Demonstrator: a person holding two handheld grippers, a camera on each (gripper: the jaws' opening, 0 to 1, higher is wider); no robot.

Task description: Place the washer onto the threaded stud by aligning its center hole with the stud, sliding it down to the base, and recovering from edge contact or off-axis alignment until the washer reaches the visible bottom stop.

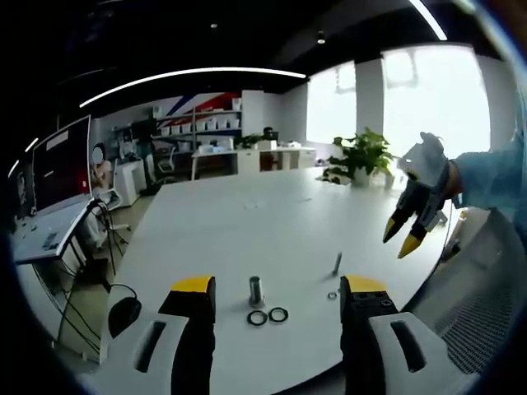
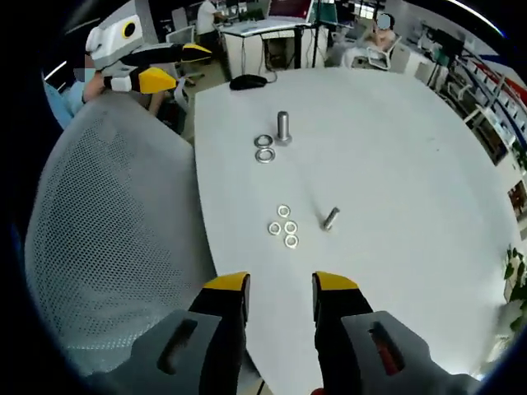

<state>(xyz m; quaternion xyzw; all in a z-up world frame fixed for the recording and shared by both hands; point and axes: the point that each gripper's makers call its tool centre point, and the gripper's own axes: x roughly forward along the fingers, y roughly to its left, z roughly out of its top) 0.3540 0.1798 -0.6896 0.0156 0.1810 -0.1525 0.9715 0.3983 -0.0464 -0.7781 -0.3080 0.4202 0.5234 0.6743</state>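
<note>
A threaded steel stud (image 1: 256, 290) stands upright on the white table (image 1: 247, 222), straight ahead between my left gripper's (image 1: 280, 290) wide-open jaws. Two large washers (image 1: 268, 316) lie flat just in front of it. My right gripper (image 1: 401, 239) hangs in the air to the right, above the table edge. From the right gripper view the stud (image 2: 283, 126) is far ahead with both washers (image 2: 264, 148) beside it. My right gripper (image 2: 280, 286) is open and holds nothing. The left gripper (image 2: 174, 66) shows at top left, off the table.
A short bolt (image 2: 330, 218) lies on its side beside several small washers (image 2: 283, 227) mid-table. A grey mesh chair back (image 2: 107, 230) stands against the table's near edge. A black mouse (image 2: 247, 81) sits at the far edge. Desks, monitors and potted plants (image 1: 362, 156) ring the room.
</note>
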